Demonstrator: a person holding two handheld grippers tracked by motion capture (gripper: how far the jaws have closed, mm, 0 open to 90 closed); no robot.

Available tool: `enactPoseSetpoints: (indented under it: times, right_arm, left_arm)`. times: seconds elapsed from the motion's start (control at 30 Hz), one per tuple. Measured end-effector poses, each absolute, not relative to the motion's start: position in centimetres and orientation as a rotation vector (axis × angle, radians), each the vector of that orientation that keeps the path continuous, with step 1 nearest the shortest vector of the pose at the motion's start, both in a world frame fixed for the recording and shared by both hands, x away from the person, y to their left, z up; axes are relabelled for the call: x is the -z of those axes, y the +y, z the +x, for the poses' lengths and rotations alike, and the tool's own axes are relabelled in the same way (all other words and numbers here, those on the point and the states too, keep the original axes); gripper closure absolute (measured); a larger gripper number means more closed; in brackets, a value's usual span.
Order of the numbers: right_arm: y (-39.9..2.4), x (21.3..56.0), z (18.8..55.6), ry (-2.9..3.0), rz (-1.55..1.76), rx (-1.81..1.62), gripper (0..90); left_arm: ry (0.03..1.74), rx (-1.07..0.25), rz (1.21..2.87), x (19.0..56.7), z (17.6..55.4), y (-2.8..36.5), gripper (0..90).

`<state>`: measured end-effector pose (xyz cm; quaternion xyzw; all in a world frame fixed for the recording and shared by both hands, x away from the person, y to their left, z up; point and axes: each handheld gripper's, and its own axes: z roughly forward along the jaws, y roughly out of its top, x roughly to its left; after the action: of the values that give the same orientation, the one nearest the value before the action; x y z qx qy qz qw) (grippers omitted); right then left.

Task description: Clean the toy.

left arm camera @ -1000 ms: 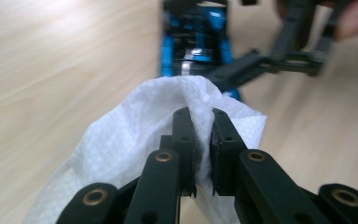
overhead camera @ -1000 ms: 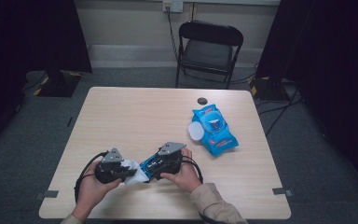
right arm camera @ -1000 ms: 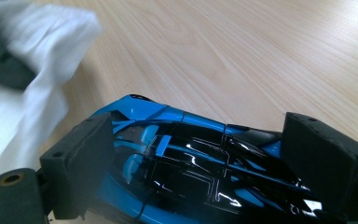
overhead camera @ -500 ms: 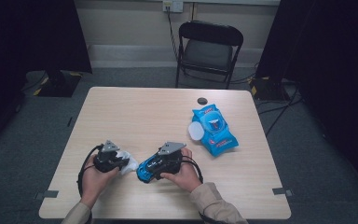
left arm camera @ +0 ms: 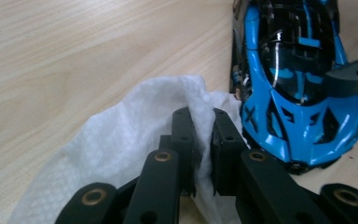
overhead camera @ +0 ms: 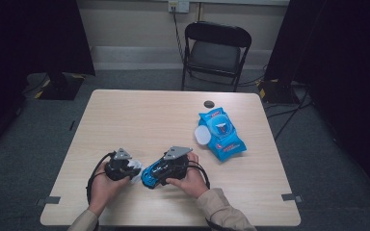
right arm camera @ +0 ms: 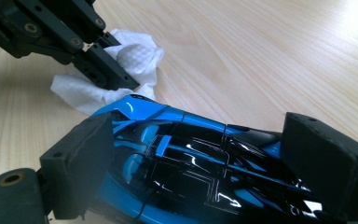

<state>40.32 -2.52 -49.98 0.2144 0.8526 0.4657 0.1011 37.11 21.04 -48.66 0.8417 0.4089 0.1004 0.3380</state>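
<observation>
Left gripper (overhead camera: 134,169): jaws drawn together on a white wipe (left arm camera: 121,135), pinched between the two black pads; in the high view it sits at about 7 o'clock on the table (overhead camera: 139,115), held in the person's left hand (overhead camera: 103,185)
Right gripper (overhead camera: 150,177): jaws clamped across the toy car (overhead camera: 153,174), one pad on each flank of the body; the person's right hand (overhead camera: 190,178) holds it just at 3 o'clock of the left gripper
Toy car: blue with black panels and dark glazing, lying near the table's front edge at about 6 o'clock; in the right gripper view (right arm camera: 182,163) it runs crosswise between the pads
Wipe: crumpled, white, embossed; in the left gripper view it bunches around the pads and spreads toward 8 o'clock over the wood, its far edge touching or just beside the car's nose (left arm camera: 303,135); in the right gripper view (right arm camera: 135,58) it lies at 11 o'clock of the car
Grippers to each other: tips close together, the left one's pads just short of the car's end
Wipes pack (overhead camera: 221,134): blue, flat on the table at about 3 o'clock, well apart from both hands, its white round lid (overhead camera: 202,135) flipped open toward 9 o'clock
Small dark disc (overhead camera: 208,104): at 12 o'clock of the pack, near the far edge
Folding chair (overhead camera: 216,50): black, on the floor beyond the table at 12 o'clock
</observation>
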Motion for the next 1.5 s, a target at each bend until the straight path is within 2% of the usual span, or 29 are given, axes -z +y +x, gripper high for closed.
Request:
enactPoseSetpoints:
  times: [1.5]
  right_arm:
    - [-2.6, 50.1, 40.3, 2.515, 0.625, -1.385, 9.7]
  left_arm:
    - [1.021, -0.192, 2.234, 48.2, 34.2, 20.7, 83.4]
